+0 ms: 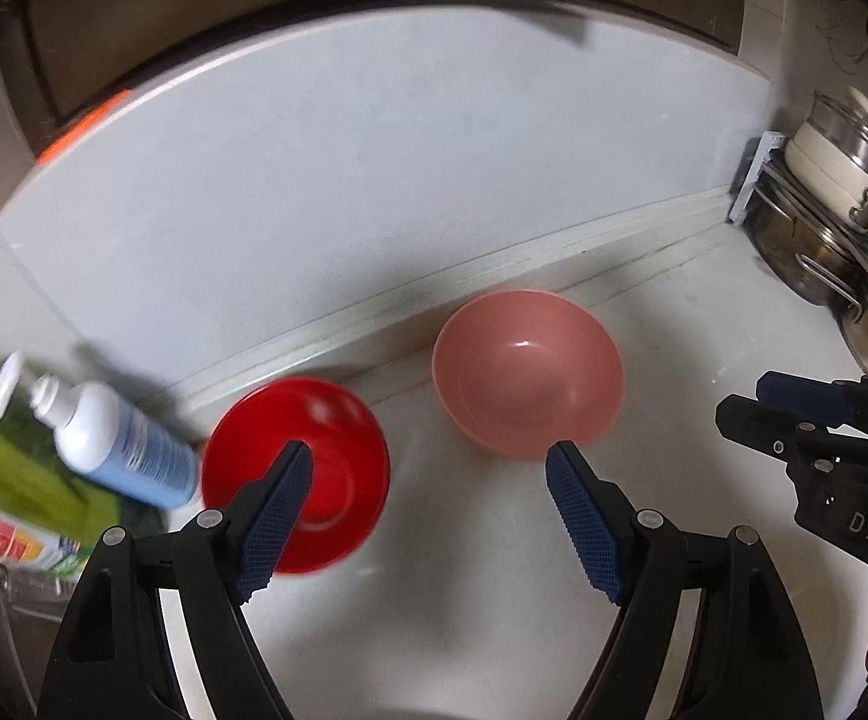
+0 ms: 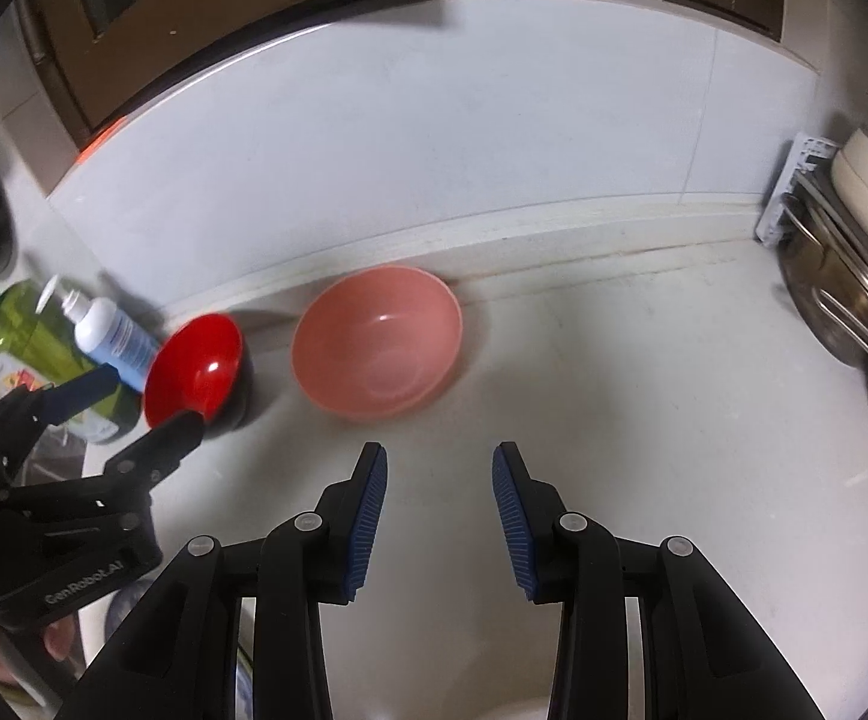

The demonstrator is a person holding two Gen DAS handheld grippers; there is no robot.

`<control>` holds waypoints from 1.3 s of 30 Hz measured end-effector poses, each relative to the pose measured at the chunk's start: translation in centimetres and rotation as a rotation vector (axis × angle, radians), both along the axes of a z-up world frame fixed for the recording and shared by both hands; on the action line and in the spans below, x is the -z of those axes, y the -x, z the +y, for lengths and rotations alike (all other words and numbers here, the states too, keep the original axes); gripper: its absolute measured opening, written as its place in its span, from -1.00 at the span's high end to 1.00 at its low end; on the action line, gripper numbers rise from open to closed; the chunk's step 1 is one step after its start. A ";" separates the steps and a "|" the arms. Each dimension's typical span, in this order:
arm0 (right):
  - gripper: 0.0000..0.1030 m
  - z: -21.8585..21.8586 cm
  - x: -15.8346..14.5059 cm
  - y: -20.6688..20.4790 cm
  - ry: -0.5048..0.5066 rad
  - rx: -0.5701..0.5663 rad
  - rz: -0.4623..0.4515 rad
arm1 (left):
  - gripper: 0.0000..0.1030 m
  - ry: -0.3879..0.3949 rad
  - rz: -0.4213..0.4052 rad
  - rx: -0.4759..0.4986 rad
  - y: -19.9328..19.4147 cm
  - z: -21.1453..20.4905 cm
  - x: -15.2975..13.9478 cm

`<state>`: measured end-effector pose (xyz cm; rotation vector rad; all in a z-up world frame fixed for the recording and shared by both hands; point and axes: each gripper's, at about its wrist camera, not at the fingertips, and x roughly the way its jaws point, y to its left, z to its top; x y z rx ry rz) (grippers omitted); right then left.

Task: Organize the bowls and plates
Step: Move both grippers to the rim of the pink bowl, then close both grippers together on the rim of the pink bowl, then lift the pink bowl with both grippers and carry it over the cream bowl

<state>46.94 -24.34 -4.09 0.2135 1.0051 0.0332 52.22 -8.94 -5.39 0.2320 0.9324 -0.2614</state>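
Pale, slightly scuffed worktop (image 2: 643, 420) runs back to a light wall panel with a raised lip along its foot, and dark wooden cupboard fronts hang above. At the right end a rack (image 2: 799, 192) holds steel pots and a cream pan with a lid, crowded together. At the left end stand a green bottle (image 2: 20, 324) and a white pump bottle (image 1: 116, 450) with a blue label, just beside the sink edge.

Of the task's things, two bowls sit out on the worktop near the wall lip: a red bowl (image 1: 338, 456) to the left and a larger pink bowl (image 1: 526, 372) to its right, close together but not touching, both upright and empty. No plates show in either view. Neither bowl is stacked or put away, so by my reading the sorting of these two is not done; nesting the red one into the pink one, or carrying both to the rack, seems to be what is left.

Left gripper (image 1: 428, 468) hangs above the red bowl with jaws spread wide, one finger overlapping the bowl in its own view; nothing is pinched. Right gripper (image 2: 439, 468) hovers in front of the pink bowl, jaws partly apart and empty
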 end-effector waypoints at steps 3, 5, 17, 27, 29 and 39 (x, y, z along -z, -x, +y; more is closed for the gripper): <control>0.26 -0.2 0.6 -1.7 -0.010 0.012 0.017 | -0.55 0.002 0.009 0.002 -1.9 -0.5 0.7; 0.26 -0.3 1.0 -2.5 -0.020 0.020 0.028 | -0.48 0.000 0.021 -0.003 -3.2 -0.9 1.3; 0.27 -0.8 4.7 -7.6 -0.107 0.075 0.111 | -0.19 -0.044 0.110 0.000 -8.9 -2.9 5.2; 0.41 -1.7 8.0 -10.2 -0.149 0.089 0.194 | 0.26 -0.049 0.214 0.009 -11.1 -4.1 7.7; 0.48 -1.9 8.4 -10.4 -0.161 0.093 0.207 | 0.44 -0.043 0.238 0.016 -11.3 -4.4 8.2; 0.75 -2.7 9.3 -10.8 -0.179 0.103 0.241 | 0.77 -0.028 0.275 0.010 -11.5 -4.7 9.1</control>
